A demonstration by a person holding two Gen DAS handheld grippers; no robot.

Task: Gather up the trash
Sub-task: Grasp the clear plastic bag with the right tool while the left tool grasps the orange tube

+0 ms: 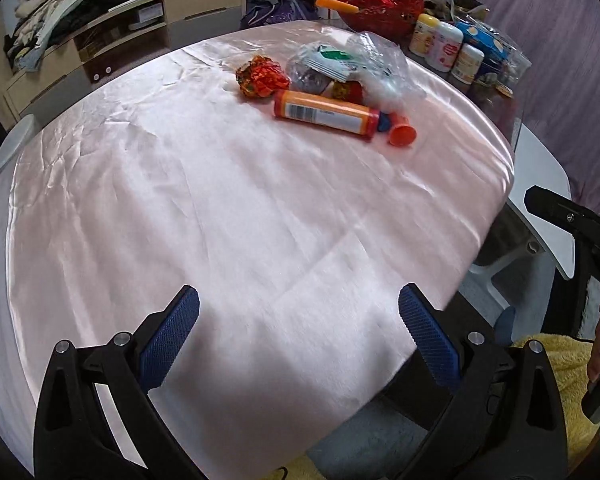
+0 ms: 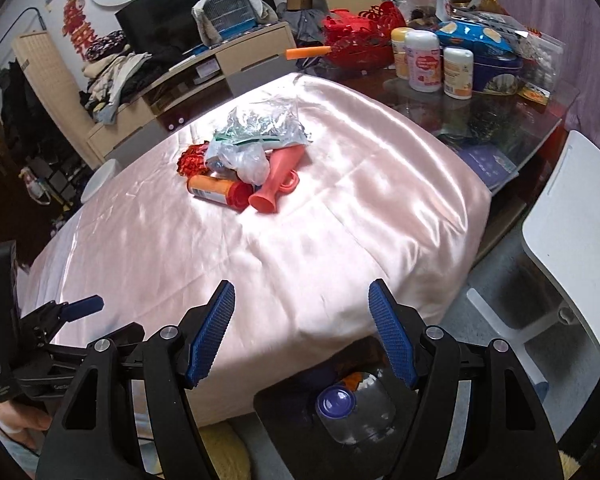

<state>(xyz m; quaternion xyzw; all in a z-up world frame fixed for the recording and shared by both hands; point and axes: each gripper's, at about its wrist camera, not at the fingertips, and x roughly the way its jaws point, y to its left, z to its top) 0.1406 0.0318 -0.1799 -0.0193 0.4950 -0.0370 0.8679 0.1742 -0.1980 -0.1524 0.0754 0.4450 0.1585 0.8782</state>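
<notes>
Left wrist view: the left gripper hangs over the near worktop, jaws spread wide, holding nothing. The trash pile lies at 12 o'clock, well apart: orange bottle, red foil wrapper, clear plastic bag.

Right wrist view: the right gripper, jaws wide and empty, faces the pile at 11 o'clock. Advise taking the pink bottle first, across its narrow neck.

A shiny pale pink cloth covers the table. On it lie an orange tube with a white barcode label, a red-gold crumpled wrapper and a coral-red horn.
</notes>
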